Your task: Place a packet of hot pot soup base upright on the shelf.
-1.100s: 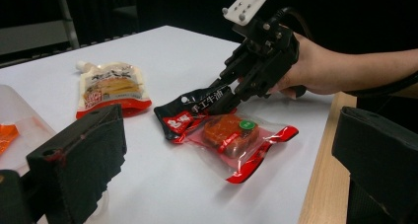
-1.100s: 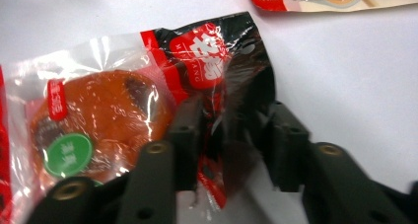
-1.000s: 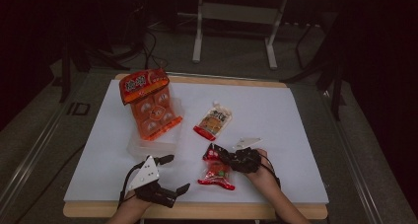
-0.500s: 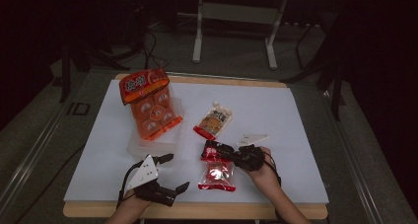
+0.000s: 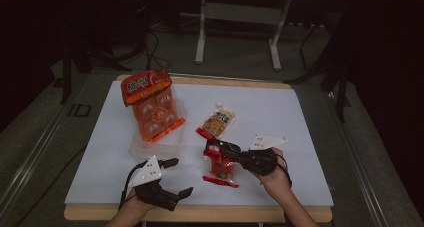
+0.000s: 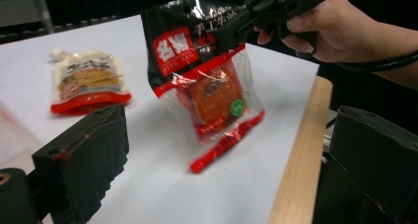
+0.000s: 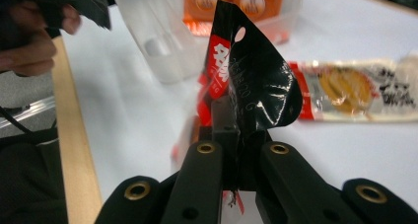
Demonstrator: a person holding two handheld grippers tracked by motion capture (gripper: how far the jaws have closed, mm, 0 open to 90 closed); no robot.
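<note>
I count three snack packs on my white table [image 5: 300,117]: one red-and-black packet [image 5: 220,164], one pale spouted pouch [image 5: 216,124] with a red bottom edge, and one orange multi-pack [image 5: 151,104] leaning in a single clear plastic tub [image 5: 150,148] at the far left. My right gripper [image 5: 218,148] is clamped on the black top edge of the red-and-black packet, which hangs tilted near the front edge of the table, its lower red seam at the surface; the right gripper view shows both jaws pinching that black flap. My left gripper [image 5: 172,178] sits at the front edge, jaws spread wide with nothing between them, just beside the packet. The pouch lies flat beyond the packet, apart from it.
</note>
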